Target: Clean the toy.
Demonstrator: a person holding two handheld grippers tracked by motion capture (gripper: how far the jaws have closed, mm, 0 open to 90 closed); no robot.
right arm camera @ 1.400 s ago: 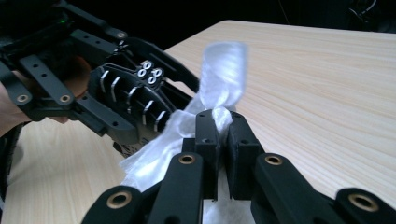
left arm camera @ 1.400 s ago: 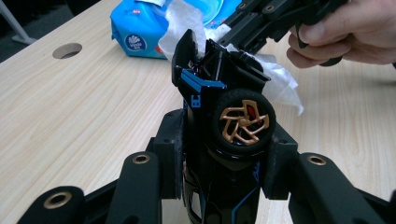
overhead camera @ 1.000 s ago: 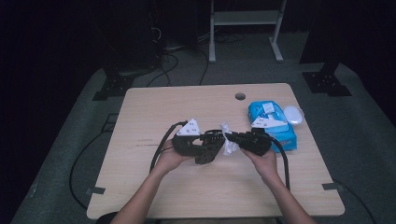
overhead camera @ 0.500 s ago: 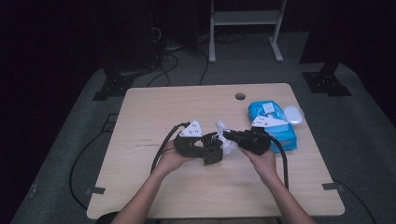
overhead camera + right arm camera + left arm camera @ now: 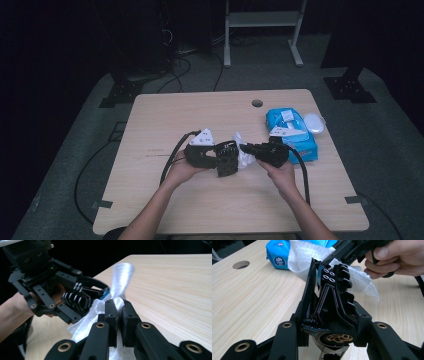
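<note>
Hardly anything shifts since a moment ago: both hands stay mid-table (image 5: 165, 205), the white wipe's loose end just sitting a touch differently between them. Biggest first, then: the blue wipe pack (image 5: 295, 129) lies at the far right, its lid (image 5: 314, 122) beside it, well clear of the work. Now the left gripper (image 5: 329, 333) has its jaws narrowed around a black toy car (image 5: 329, 297), tipped on end above the table near the middle, glossy body, chunky wheels and a gold hub showing. Opposite it, the right gripper (image 5: 117, 308) is pinched tight on a wipe (image 5: 120, 277), a thin, crumpled white sheet, one end twisted up, the rest draped against the car. My read: this is a wipe-down of the car. To do it well, keep the left grip steady, drag the wipe along the bodywork rather than dabbing, use a flat fold, and watch the sheet doesn't snag on the wheels.
</note>
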